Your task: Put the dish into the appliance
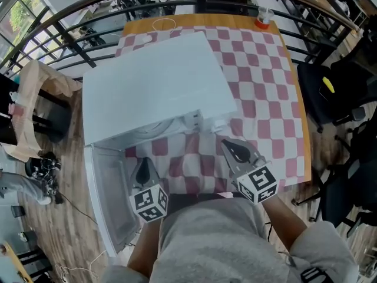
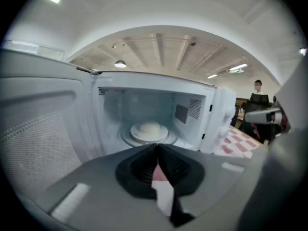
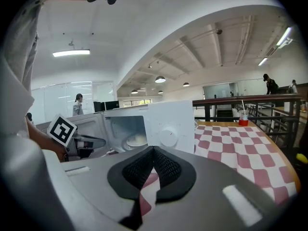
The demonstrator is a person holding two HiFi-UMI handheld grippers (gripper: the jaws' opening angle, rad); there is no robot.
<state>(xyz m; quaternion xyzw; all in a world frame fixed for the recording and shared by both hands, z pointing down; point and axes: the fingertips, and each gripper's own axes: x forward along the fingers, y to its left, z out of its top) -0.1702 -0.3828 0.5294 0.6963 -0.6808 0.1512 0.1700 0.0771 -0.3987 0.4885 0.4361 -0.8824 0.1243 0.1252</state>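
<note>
A white microwave [image 1: 153,87] stands on the checked table [image 1: 265,81], its door [image 1: 109,187] swung open to the left. Inside, a white dish [image 2: 149,130] with a pale mound of food rests on the turntable; the right gripper view also shows the dish [image 3: 136,139]. My left gripper [image 2: 157,150] is shut and empty in front of the open cavity, beside the door [image 2: 38,138]. To the right of the opening, my right gripper [image 3: 154,153] is shut with nothing in it, over the tablecloth near the control panel [image 3: 171,129]. In the head view the left gripper [image 1: 143,165] and the right gripper [image 1: 231,148] are both at the table's near edge.
A red cup with a straw [image 1: 263,19] stands at the table's far right corner. A dark metal railing [image 1: 88,10] runs behind the table. A black chair [image 1: 336,93] is on the right. A person [image 2: 258,95] stands in the background.
</note>
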